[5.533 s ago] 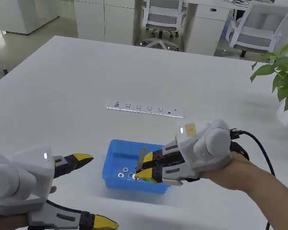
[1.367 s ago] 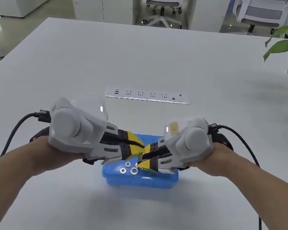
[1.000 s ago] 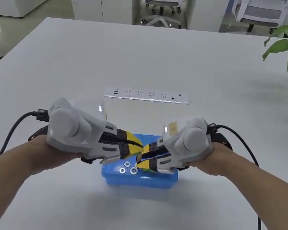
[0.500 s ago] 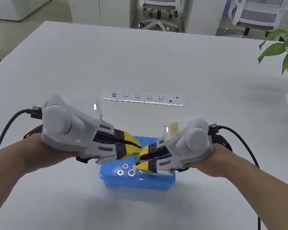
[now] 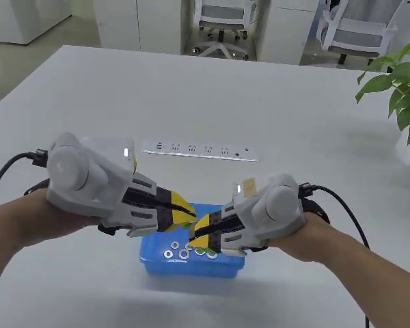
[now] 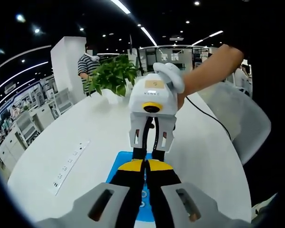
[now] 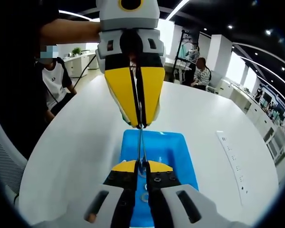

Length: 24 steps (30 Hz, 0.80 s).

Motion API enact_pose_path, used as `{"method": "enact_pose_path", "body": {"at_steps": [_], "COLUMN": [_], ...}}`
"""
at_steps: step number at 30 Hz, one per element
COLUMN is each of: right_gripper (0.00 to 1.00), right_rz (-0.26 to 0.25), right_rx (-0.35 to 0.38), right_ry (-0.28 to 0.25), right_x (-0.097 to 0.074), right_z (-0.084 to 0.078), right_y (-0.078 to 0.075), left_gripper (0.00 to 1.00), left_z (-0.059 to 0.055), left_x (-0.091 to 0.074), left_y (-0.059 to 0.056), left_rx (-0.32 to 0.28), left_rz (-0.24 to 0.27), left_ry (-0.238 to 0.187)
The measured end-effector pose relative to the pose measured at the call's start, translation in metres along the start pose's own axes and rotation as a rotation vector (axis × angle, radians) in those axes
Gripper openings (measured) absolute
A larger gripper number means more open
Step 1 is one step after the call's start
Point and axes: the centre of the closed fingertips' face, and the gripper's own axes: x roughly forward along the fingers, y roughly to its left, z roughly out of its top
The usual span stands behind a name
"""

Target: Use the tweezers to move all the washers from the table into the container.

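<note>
Two grippers meet tip to tip over the blue container [image 5: 191, 268], and the reason seems to be one pair of tweezers [image 7: 140, 142] shared between them. In the right gripper view the thin metal strip runs from that gripper's own fingers [image 7: 126, 167] across to the yellow fingers [image 7: 121, 90] of the one facing it. The right gripper [image 5: 197, 234] has its fingers drawn almost together, pinching the near end of the tweezers. The left gripper [image 5: 183, 209] is likewise closed to a thin slit, with the far end apparently clamped inside. I judge this to be a handover or a re-seating of the tool, held over the container so that anything dropped lands inside.

By count there is one pair of tweezers, one container and two grippers. I make out at least four washers [image 5: 175, 245], possibly six, but they are tiny and partly tucked under the right fingers, so the number is unsure. Every washer I can make out lies on the container's floor, towards its near-left part in the head view, so the task looks close to done.

The container sits on the white worktop [image 5: 123, 96], near the person. Farther back lies one power strip [image 5: 199, 150]. One plant [image 5: 396, 89] stands at the right edge, and two office chairs [image 5: 222, 20] stand beyond the worktop.
</note>
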Motion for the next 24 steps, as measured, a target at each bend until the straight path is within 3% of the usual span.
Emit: {"method": "enact_pose_path", "body": {"at_steps": [9,24], "right_gripper": [0.07,0.07], "right_rz": [0.0,-0.01], "right_rx": [0.016,0.024], "right_ry": [-0.009,0.005], "right_x": [-0.007,-0.017], "right_z": [0.014,0.022], "right_y": [0.013,0.034], "left_gripper": [0.05,0.05], "left_z": [0.009,0.016], "left_x": [-0.012,-0.024], "left_y": [-0.01,-0.029], "left_rx": [0.008,0.017], "left_rz": [-0.014,-0.048], "left_ry": [-0.009,-0.007]}}
